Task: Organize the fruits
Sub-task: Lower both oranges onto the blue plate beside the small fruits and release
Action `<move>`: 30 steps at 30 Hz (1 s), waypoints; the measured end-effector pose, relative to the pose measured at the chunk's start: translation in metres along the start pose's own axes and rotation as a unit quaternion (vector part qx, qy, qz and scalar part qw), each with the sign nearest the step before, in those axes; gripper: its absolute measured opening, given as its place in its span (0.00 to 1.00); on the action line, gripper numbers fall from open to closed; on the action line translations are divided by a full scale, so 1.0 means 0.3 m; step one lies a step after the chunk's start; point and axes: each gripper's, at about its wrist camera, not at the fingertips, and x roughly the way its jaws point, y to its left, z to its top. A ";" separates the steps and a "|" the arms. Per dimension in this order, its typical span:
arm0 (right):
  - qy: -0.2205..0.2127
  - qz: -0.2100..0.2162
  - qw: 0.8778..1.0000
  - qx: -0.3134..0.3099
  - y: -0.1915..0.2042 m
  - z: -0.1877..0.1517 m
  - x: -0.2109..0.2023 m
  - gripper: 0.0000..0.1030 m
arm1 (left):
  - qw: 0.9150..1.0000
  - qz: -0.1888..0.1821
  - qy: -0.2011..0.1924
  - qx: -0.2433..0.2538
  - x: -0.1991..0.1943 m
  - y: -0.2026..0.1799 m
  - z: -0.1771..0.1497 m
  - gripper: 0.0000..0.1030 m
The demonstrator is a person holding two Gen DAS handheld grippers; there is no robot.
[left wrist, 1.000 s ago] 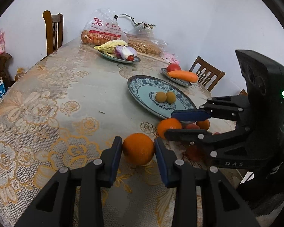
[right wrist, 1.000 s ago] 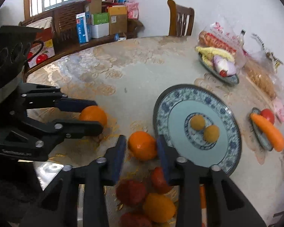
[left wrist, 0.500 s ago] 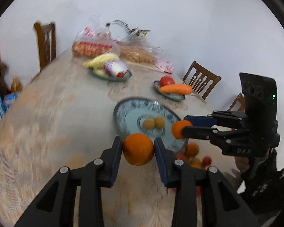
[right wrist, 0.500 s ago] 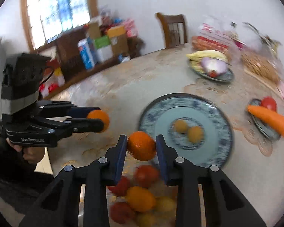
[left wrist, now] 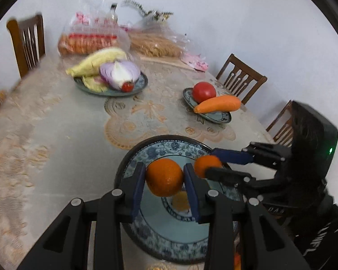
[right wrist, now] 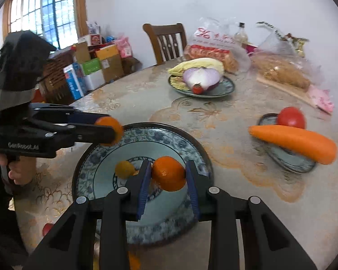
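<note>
My left gripper [left wrist: 164,180] is shut on an orange [left wrist: 164,177] and holds it in the air above the big blue-patterned plate [left wrist: 146,231]. My right gripper [right wrist: 167,176] is shut on a second orange [right wrist: 169,173] over the same plate [right wrist: 187,146]. Each gripper shows in the other's view, the right gripper [left wrist: 210,164] with its orange [left wrist: 206,165] at the right, the left gripper [right wrist: 111,131] with its orange [right wrist: 110,128] at the left. A small yellow fruit [right wrist: 124,169] lies in the plate's middle, partly hidden by fingers.
A small plate with a tomato [left wrist: 204,91] and a carrot [left wrist: 217,104] stands to the right. A farther plate [left wrist: 110,91] carries cabbage, a purple onion and a cherry tomato. Bagged food [left wrist: 91,38] lies at the table's far end. Wooden chairs [left wrist: 241,78] ring the table. Loose fruits [right wrist: 47,228] lie near the front edge.
Both grippers lifted their oranges off the tablecloth and carried them forward until they hang above the big plate. The pile of loose fruits near the table's edge has dropped behind.
</note>
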 end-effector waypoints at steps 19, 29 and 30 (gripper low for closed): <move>0.023 0.112 0.991 0.070 -0.079 0.014 0.074 0.33 | 0.997 -0.047 -0.038 -0.048 -0.033 0.058 -0.004 0.56; -0.005 0.143 0.985 0.098 -0.107 0.003 0.045 0.44 | 0.999 -0.032 -0.001 -0.035 0.022 0.048 -0.017 0.31; -0.011 0.150 0.983 0.101 -0.109 0.003 0.038 0.44 | 0.999 -0.034 -0.003 -0.036 0.017 0.049 -0.017 0.30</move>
